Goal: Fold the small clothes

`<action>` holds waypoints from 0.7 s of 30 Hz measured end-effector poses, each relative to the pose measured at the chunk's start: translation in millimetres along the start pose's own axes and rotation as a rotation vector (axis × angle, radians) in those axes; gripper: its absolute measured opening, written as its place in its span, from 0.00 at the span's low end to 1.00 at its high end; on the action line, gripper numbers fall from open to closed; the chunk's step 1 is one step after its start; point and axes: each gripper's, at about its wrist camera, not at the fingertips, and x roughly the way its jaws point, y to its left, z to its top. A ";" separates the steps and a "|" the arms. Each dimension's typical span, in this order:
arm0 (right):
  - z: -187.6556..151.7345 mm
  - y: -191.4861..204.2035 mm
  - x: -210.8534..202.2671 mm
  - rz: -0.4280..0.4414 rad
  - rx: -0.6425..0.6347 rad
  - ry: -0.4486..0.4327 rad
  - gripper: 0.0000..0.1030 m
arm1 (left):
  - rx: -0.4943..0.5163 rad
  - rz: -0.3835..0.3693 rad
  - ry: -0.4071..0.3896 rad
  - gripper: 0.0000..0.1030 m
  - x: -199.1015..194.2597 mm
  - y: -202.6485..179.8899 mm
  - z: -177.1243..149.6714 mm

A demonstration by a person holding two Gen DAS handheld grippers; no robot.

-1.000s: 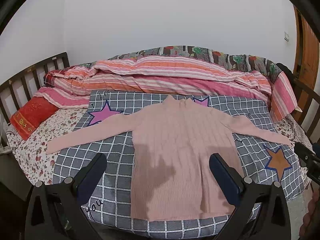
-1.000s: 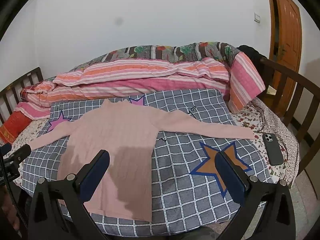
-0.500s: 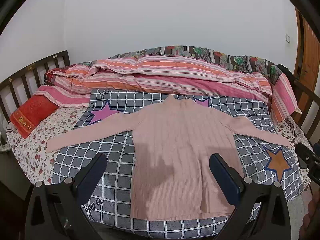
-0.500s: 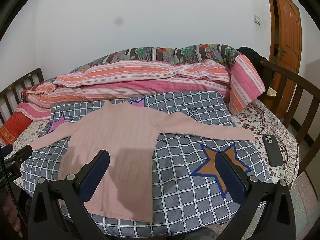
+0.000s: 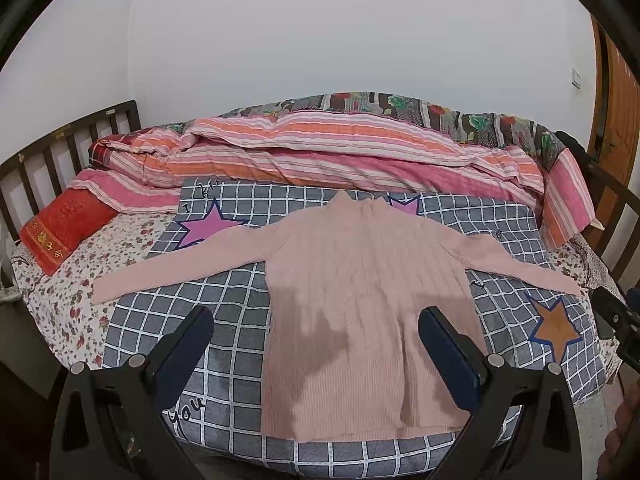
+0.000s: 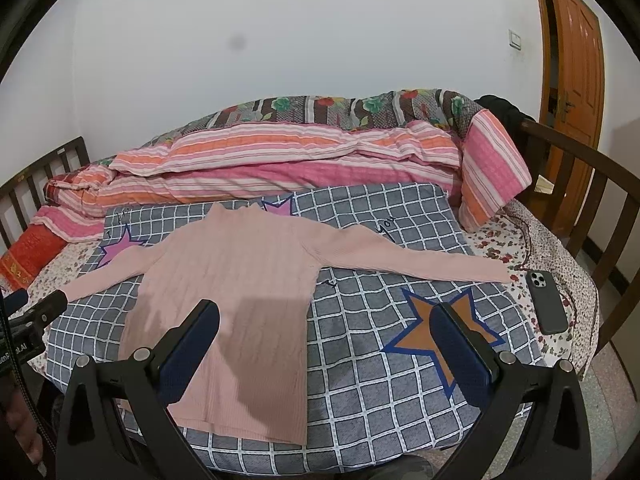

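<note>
A pink ribbed sweater (image 5: pixel 360 304) lies flat, front up, on a grey checked blanket (image 5: pixel 224 312), both sleeves spread out to the sides, neck toward the far wall. It also shows in the right wrist view (image 6: pixel 236 288). My left gripper (image 5: pixel 316 320) is open and empty, held above the sweater's lower half. My right gripper (image 6: pixel 326 320) is open and empty, held above the hem's right side and the blanket (image 6: pixel 368 360). Neither touches the cloth.
A striped pink quilt (image 5: pixel 320 156) is bunched along the far side of the bed. A red pillow (image 5: pixel 64 228) lies at the left. A dark phone (image 6: pixel 546 300) lies by the right sleeve end. Wooden bed rails (image 6: pixel 600 208) stand at both sides.
Both views have shifted very slightly, so the sweater sits a touch higher in frame. The sweater has not moved and both grippers stay open.
</note>
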 end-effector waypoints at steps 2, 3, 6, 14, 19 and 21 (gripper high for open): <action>0.4 0.5 -0.2 -0.001 -0.001 -0.001 1.00 | -0.006 -0.001 -0.001 1.00 0.5 -0.2 0.9; 0.6 0.7 -0.4 -0.002 -0.001 -0.003 1.00 | -0.006 -0.001 -0.001 1.00 0.9 -0.4 1.0; 1.5 3.2 -1.2 0.002 -0.001 -0.004 1.00 | -0.009 0.001 -0.001 1.00 0.7 0.4 1.3; 2.2 5.5 -0.8 0.004 -0.008 -0.006 1.00 | -0.013 -0.002 -0.003 1.00 1.0 2.7 2.6; 2.0 6.8 0.3 0.010 -0.012 -0.012 1.00 | -0.013 -0.007 -0.003 1.00 2.2 2.2 3.6; 2.3 9.3 1.2 0.007 -0.020 -0.014 1.00 | -0.014 -0.006 -0.003 1.00 3.1 2.9 4.5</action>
